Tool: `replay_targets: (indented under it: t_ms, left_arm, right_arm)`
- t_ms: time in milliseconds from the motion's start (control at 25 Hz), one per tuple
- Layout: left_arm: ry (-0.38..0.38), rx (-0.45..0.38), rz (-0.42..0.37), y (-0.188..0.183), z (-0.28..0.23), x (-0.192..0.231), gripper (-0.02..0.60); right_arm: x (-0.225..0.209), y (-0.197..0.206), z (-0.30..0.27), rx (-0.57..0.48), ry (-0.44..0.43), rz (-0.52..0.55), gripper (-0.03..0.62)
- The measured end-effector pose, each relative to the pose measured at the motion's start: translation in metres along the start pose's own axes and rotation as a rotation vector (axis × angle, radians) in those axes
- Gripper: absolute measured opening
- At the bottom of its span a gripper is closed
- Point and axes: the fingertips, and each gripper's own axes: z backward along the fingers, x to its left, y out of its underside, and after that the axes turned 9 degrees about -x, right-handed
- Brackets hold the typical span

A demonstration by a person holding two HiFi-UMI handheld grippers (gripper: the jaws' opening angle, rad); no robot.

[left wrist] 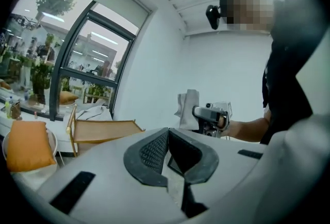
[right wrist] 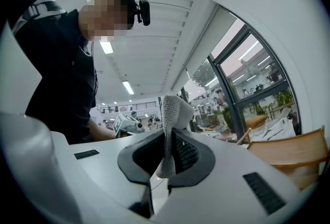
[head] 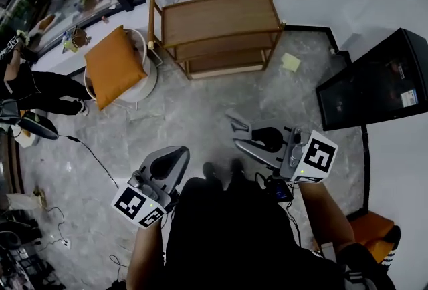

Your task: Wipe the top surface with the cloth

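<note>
The wooden shelf unit [head: 221, 31] stands by the wall ahead of me, and its flat top [head: 217, 15] is bare. A grey knitted cloth [right wrist: 172, 114] sticks up between the jaws of my right gripper [right wrist: 170, 135], which is shut on it. In the head view the right gripper [head: 239, 136] hovers above the floor, well short of the shelf, with the cloth [head: 236, 123] at its tip. My left gripper [head: 175, 152] is held lower left, jaws closed together and empty. The left gripper view shows the shelf [left wrist: 103, 130] and the cloth [left wrist: 188, 109] in the right gripper [left wrist: 211, 117].
A white round chair [head: 144, 81] with an orange cushion [head: 114, 65] stands left of the shelf. A black cabinet [head: 378, 81] is at the right wall. A yellow sheet [head: 291, 63] lies on the marble floor. A person in black [head: 33, 88] sits far left, and a cable [head: 93, 155] crosses the floor.
</note>
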Motion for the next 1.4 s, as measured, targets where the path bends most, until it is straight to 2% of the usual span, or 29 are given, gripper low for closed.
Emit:
replay_targets:
  t_ms: [160, 440, 680, 880, 1000, 1040, 1080, 1240, 1360, 1400]
  left_arm:
    - [0.002, -0.061, 0.020, -0.004, -0.001, 0.008, 0.012]
    - [0.077, -0.083, 0.017, -0.003, -0.031, -0.013, 0.012]
    - [0.138, -0.050, 0.034, 0.002, -0.036, -0.019, 0.012]
    - [0.195, -0.057, 0.042, 0.001, -0.041, -0.029, 0.012]
    - [0.282, -0.029, 0.093, 0.003, -0.045, -0.037, 0.016]
    - [0.308, -0.018, 0.102, 0.003, -0.045, -0.039, 0.064]
    - [0.320, -0.009, 0.099, 0.002, -0.046, -0.039, 0.152]
    - [0.338, -0.013, 0.077, -0.002, -0.046, -0.038, 0.187]
    - [0.391, -0.047, 0.084, -0.010, -0.045, -0.047, 0.195]
    - [0.414, -0.055, 0.084, -0.012, -0.045, -0.051, 0.219]
  right_arm:
    - [0.002, 0.010, -0.012, 0.049, 0.048, 0.018, 0.032]
    - [0.002, 0.026, -0.015, 0.153, 0.068, 0.059, 0.032]
    - [0.005, 0.026, -0.014, 0.146, 0.064, 0.027, 0.032]
    - [0.010, 0.034, -0.006, 0.167, 0.050, 0.014, 0.032]
    - [0.009, 0.038, -0.003, 0.189, 0.050, 0.025, 0.032]
    - [0.008, 0.039, -0.003, 0.193, 0.049, 0.028, 0.032]
    - [0.007, 0.039, -0.003, 0.194, 0.049, 0.028, 0.032]
    - [0.009, 0.038, -0.004, 0.195, 0.033, 0.029, 0.032]
    - [0.013, 0.040, -0.005, 0.206, 0.011, 0.028, 0.032]
    - [0.015, 0.041, -0.005, 0.210, 0.004, 0.026, 0.032]
